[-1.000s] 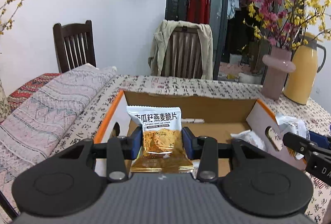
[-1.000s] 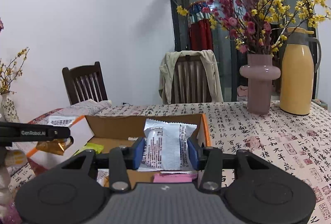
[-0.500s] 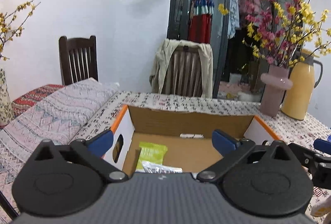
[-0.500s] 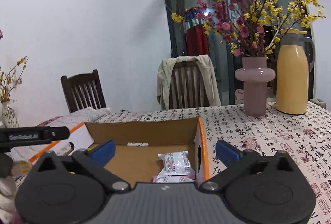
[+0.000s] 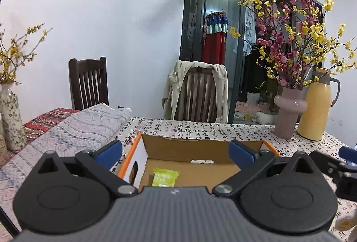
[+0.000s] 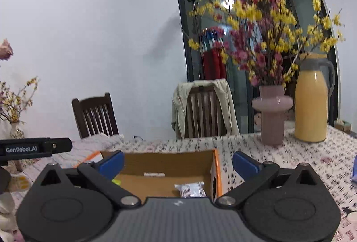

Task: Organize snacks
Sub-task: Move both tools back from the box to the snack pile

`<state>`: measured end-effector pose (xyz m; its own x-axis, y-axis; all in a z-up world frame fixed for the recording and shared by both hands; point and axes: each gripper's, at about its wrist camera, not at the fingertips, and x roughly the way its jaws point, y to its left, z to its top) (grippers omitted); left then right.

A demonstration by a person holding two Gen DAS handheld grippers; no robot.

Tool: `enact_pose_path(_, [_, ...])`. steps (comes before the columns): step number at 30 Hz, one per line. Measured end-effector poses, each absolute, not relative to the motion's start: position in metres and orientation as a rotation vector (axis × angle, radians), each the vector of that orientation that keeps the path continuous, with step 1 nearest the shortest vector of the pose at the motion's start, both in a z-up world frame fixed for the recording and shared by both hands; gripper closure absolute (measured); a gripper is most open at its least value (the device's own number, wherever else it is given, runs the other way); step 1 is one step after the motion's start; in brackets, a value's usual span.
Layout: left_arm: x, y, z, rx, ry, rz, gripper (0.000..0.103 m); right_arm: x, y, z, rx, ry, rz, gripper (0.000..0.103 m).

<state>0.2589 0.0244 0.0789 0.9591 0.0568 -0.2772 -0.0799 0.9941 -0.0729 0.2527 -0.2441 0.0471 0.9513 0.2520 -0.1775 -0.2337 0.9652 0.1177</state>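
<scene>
An open cardboard box [image 5: 200,148] with orange edges stands on the table, straight ahead in both wrist views. A green snack packet [image 5: 165,177] lies on its floor in the left wrist view. A white and grey snack packet [image 6: 191,189] lies near the box's right wall [image 6: 216,172] in the right wrist view. My left gripper [image 5: 175,150] is open above the near side of the box, nothing between its blue pads. My right gripper [image 6: 177,163] is also open and empty, above the box. The gold packet is hidden behind the gripper body.
A pink vase [image 5: 289,117] with flowering branches and a yellow thermos jug [image 5: 316,110] stand at the back right of the table. Two chairs [image 5: 89,83] stand behind it, one draped with a jacket [image 5: 196,90]. Folded cloth [image 5: 75,128] covers the left side.
Both grippers opened wide and let go of their packets, the gold one on the left and the white one on the right, which dropped into the box. Both hands then rose and drew back.
</scene>
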Motion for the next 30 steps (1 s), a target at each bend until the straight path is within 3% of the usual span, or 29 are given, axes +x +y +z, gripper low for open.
enact_pose_path(12, [0.191, 0.037, 0.078, -0.078, 0.281, 0.055, 0.000, 0.185, -0.263, 0.042, 0.076, 0.200, 0.216, 0.000])
enact_pose_path(30, [0.155, 0.069, -0.004, -0.039, 0.382, 0.126, 0.000, 0.154, -0.294, -0.039, 0.102, 0.384, 0.135, 0.000])
